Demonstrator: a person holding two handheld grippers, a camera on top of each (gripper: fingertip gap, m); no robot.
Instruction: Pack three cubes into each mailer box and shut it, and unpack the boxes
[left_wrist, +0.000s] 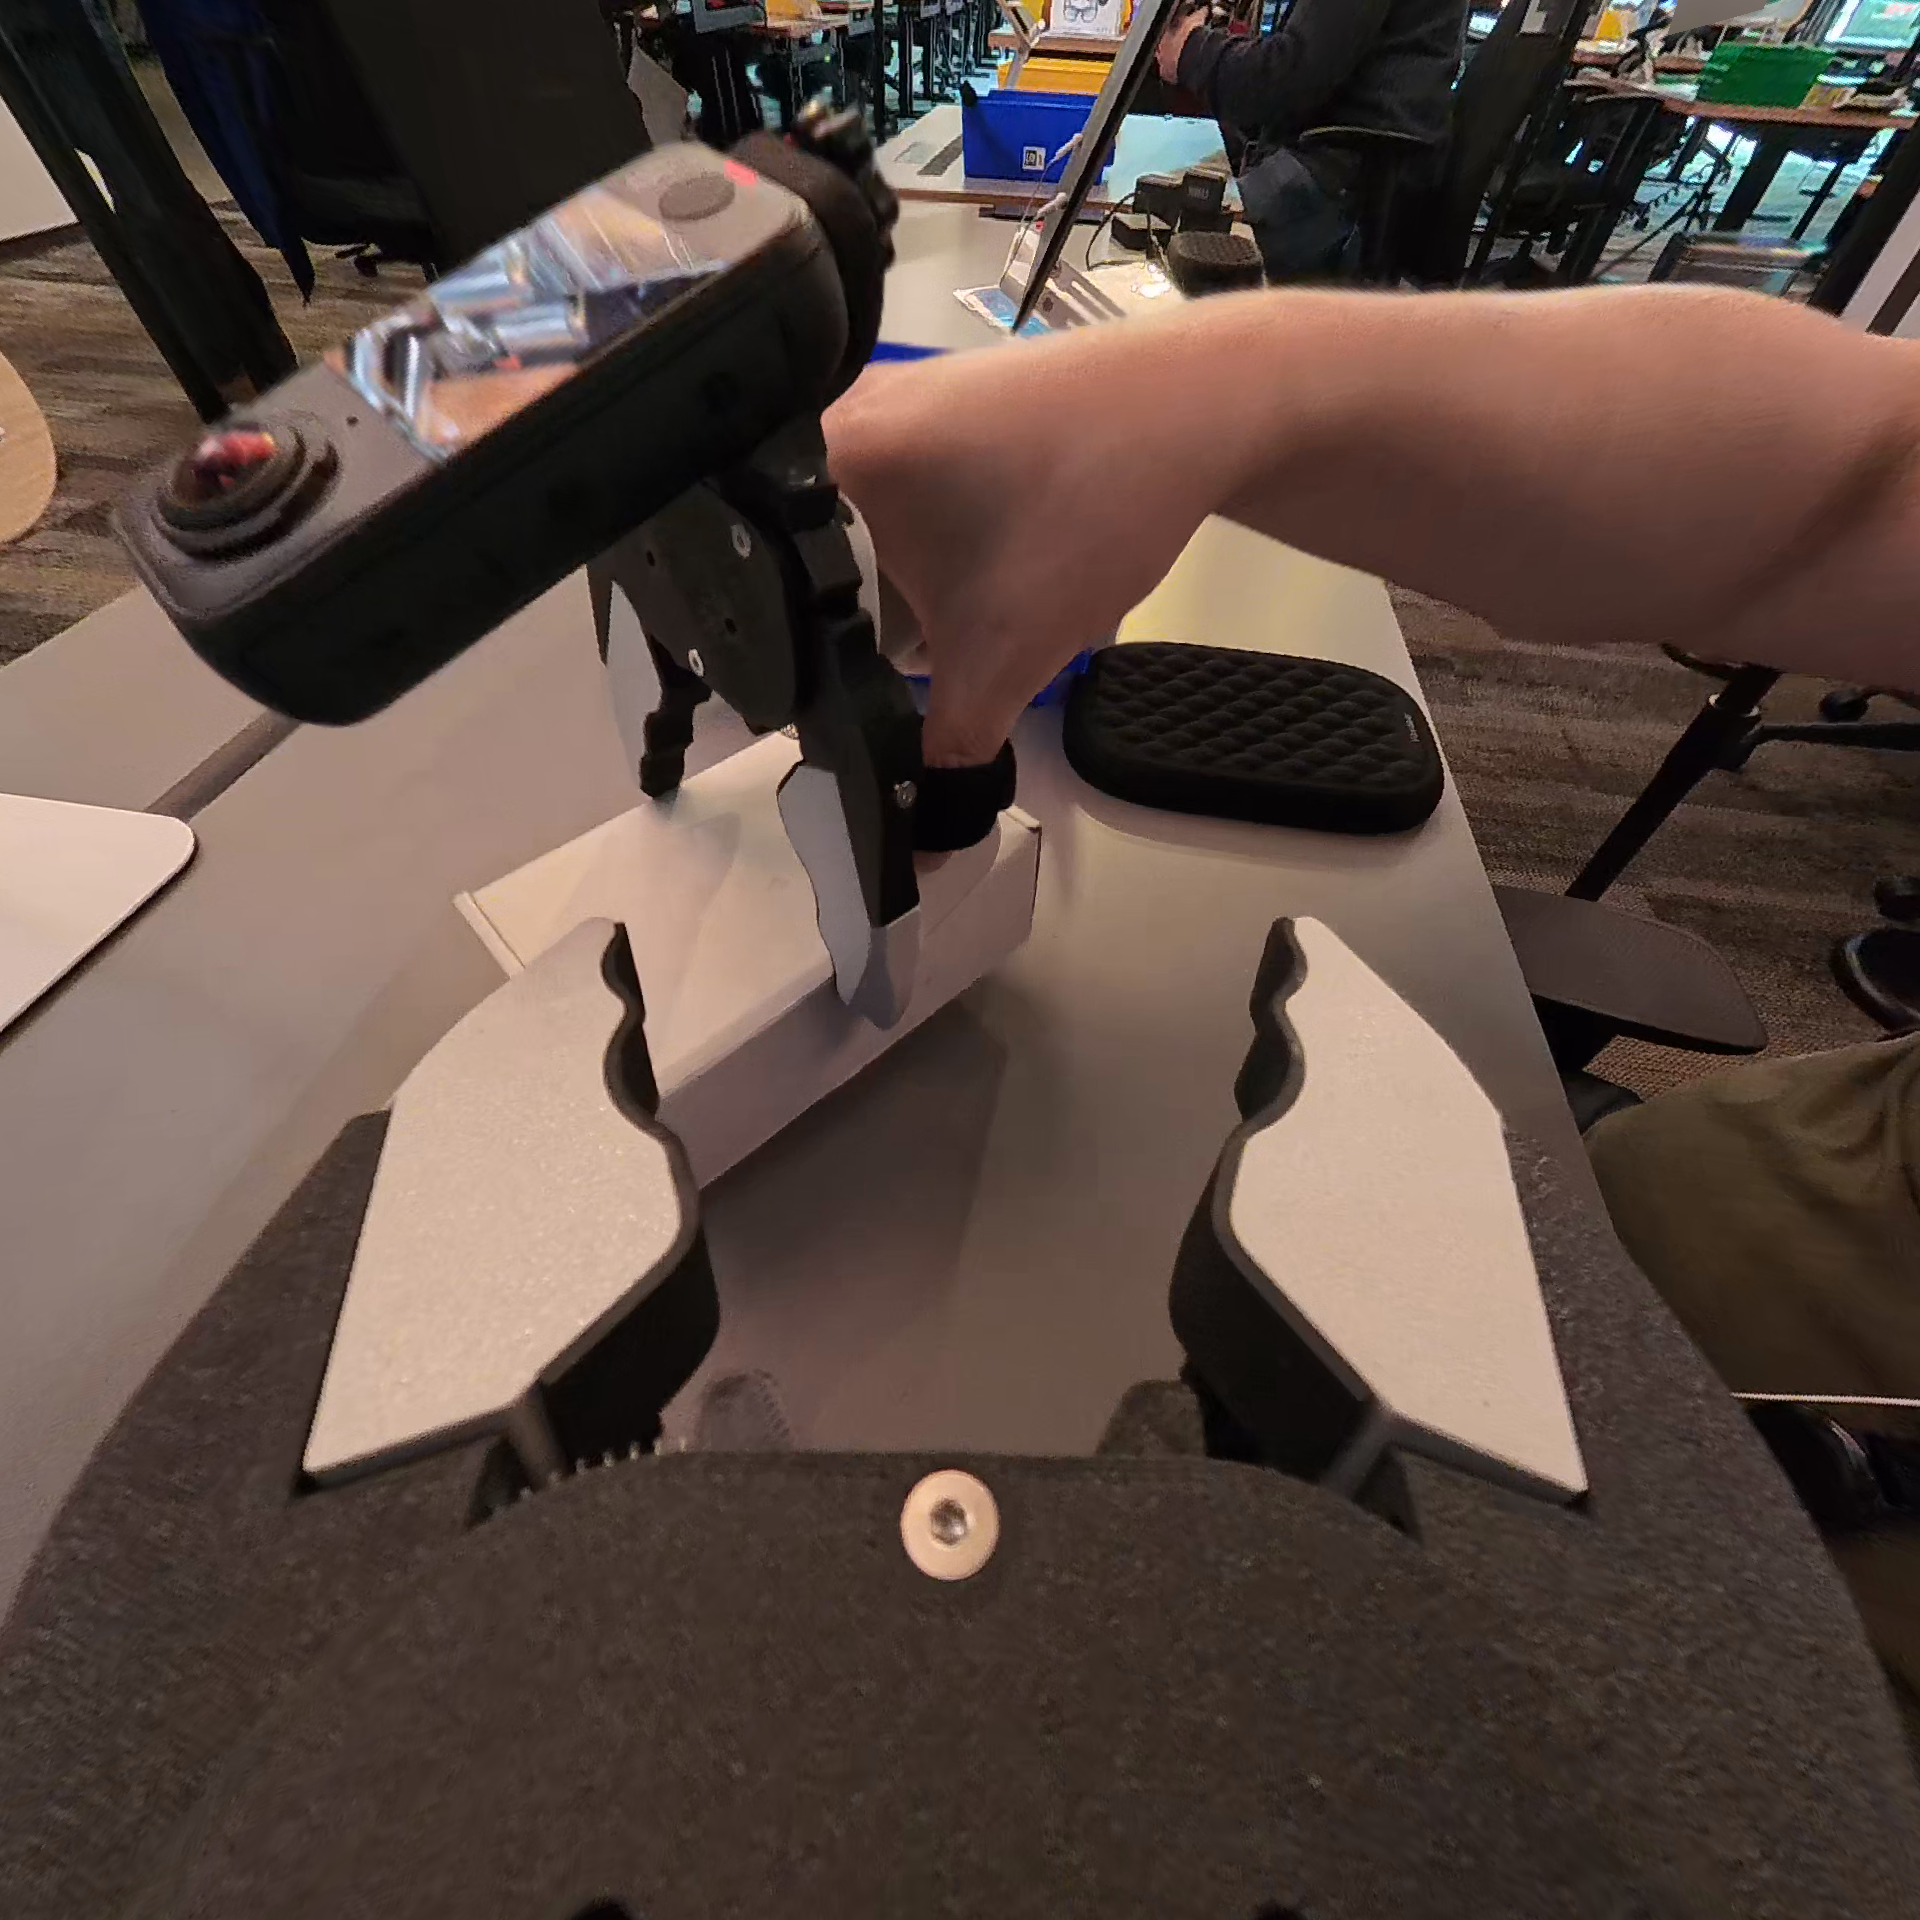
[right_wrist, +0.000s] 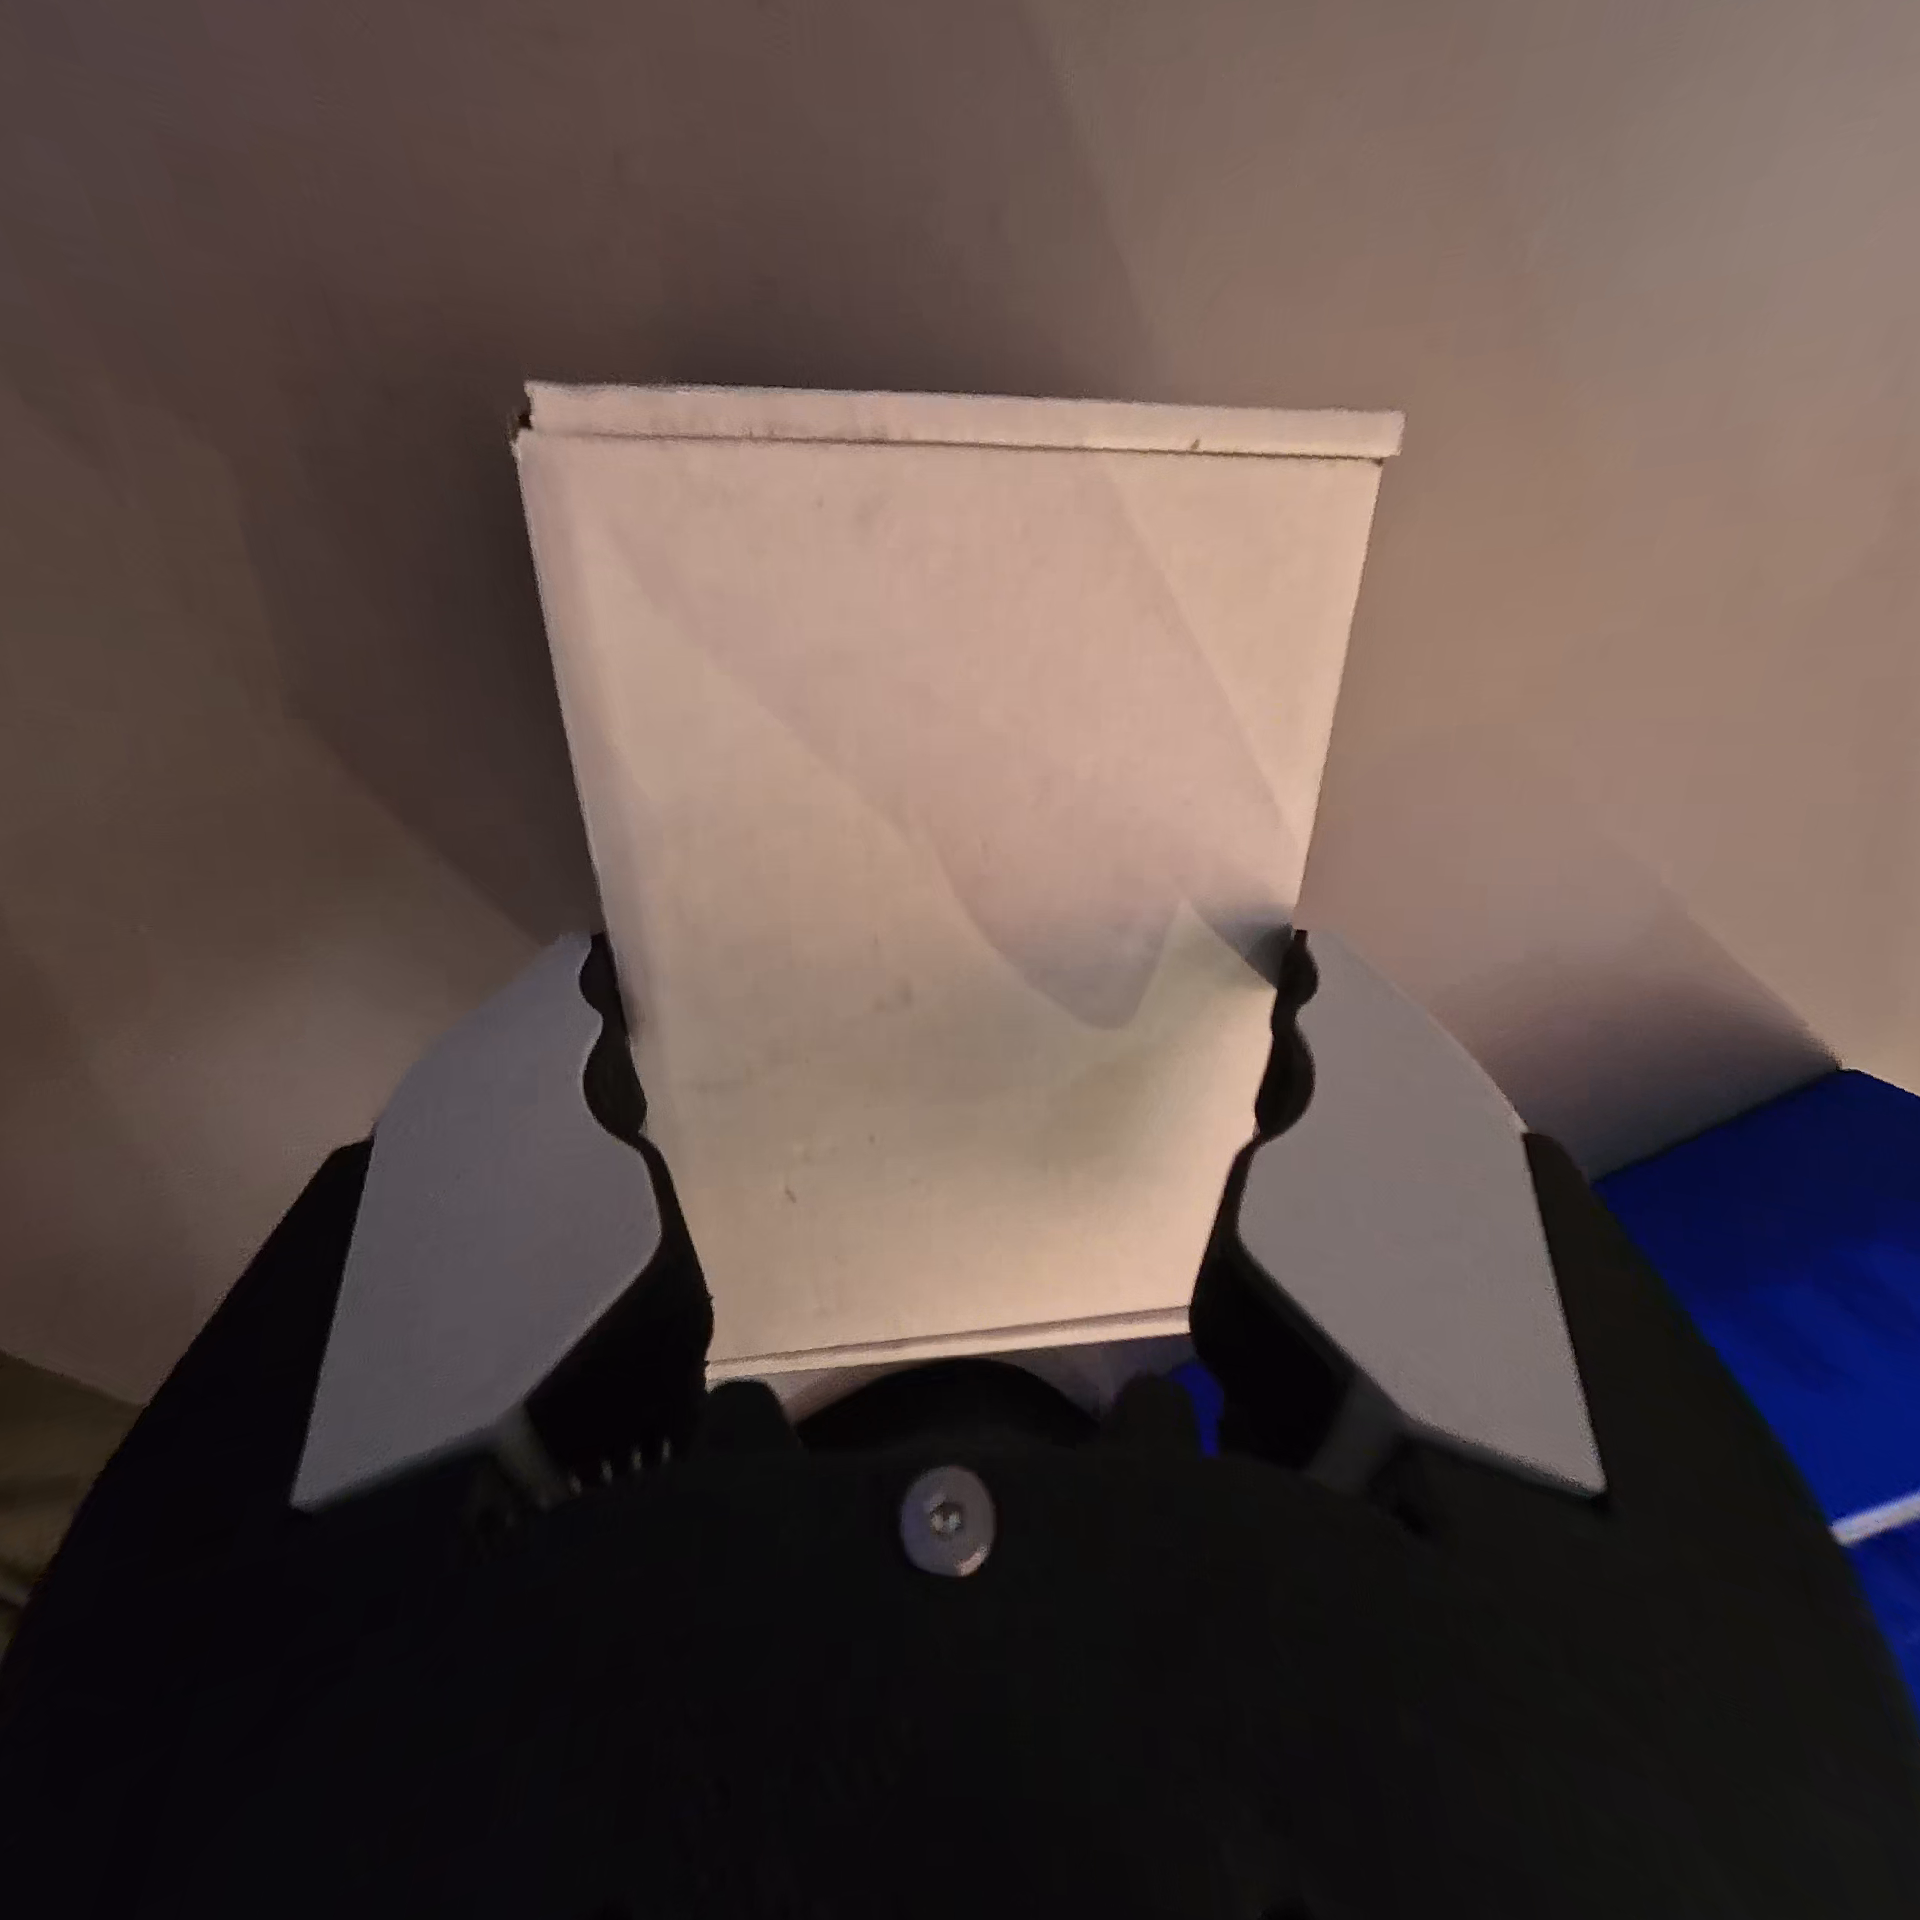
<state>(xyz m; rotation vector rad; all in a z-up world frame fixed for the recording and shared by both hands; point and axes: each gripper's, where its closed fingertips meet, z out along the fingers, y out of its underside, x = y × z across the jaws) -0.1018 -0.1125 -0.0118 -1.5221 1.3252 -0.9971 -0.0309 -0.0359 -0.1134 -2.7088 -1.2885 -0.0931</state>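
- Nearest the left wrist camera, the left gripper (left_wrist: 951, 1049) hovered above the grey table (left_wrist: 1195, 997) with its jaws spread wide and nothing between them.
- One white mailer box (left_wrist: 727, 935) lay closed on the table, just ahead of the left gripper's left finger (left_wrist: 520, 1164).
- From above, the right gripper (left_wrist: 769, 894) straddled the box, one finger on each long side; the person's hand (left_wrist: 1018, 540) held its handle.
- In the right wrist view, the right gripper (right_wrist: 945, 1039) was clenched on the mailer box (right_wrist: 935, 779), both fingertips (right_wrist: 608, 1039) touching the box's side edges.
- Cubes were not visible; the lid hid the box's contents.
- Beyond the box, a black quilted pad (left_wrist: 1257, 732) lay on the table.
- A blue bin (right_wrist: 1766, 1299) stood to the right of the box, near it.
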